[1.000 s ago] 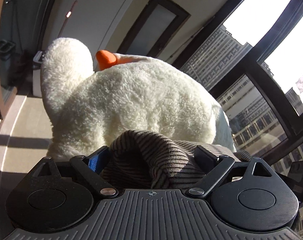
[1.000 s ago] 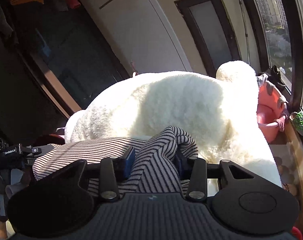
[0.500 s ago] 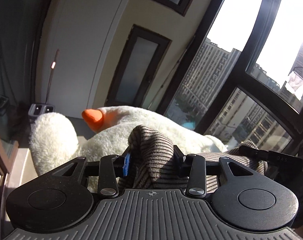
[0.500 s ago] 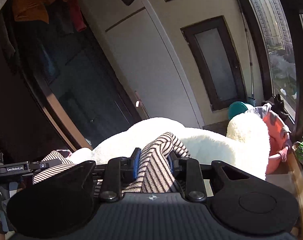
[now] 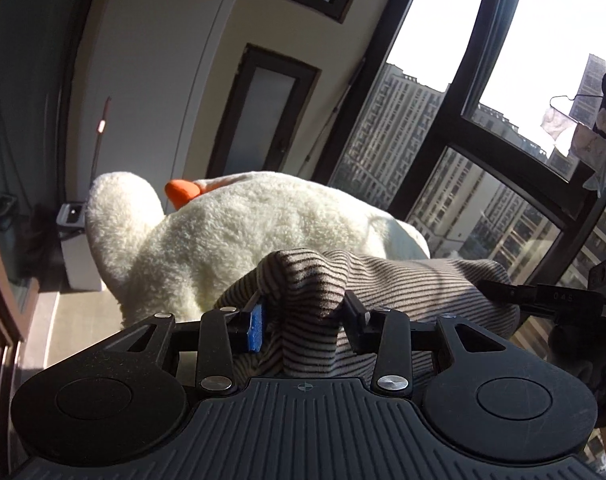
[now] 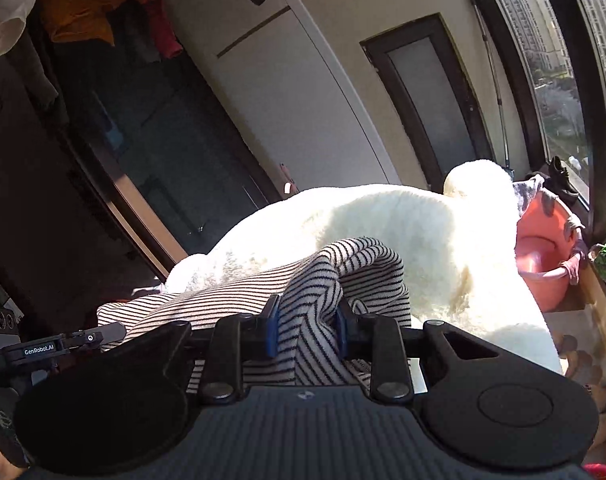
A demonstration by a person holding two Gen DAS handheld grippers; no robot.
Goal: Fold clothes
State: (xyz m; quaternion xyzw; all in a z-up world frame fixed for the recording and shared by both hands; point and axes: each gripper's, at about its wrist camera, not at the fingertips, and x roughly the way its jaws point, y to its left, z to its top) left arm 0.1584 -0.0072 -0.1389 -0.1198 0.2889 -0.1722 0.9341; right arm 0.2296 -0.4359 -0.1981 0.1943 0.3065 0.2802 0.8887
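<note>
A black-and-white striped garment (image 5: 403, 284) hangs stretched between my two grippers, held up in the air in front of a big white plush duck. My left gripper (image 5: 303, 322) is shut on a bunched edge of the striped garment. My right gripper (image 6: 306, 330) is shut on another bunched edge of the same garment (image 6: 223, 300). Each gripper shows at the side of the other's view: the right one in the left wrist view (image 5: 559, 296), the left one in the right wrist view (image 6: 43, 350). The lower part of the garment is hidden behind the gripper bodies.
A large white plush duck (image 5: 243, 236) with an orange beak (image 5: 183, 192) lies just behind the garment, also in the right wrist view (image 6: 423, 236). A pink basin (image 6: 543, 252) stands by the window sill. Windows (image 5: 503, 80) are on the right. Clothes (image 6: 83, 8) hang overhead.
Both grippers, having risen, have dipped back down with the garment; the duck fills more of both views than half a second ago. Both grips are unchanged.
</note>
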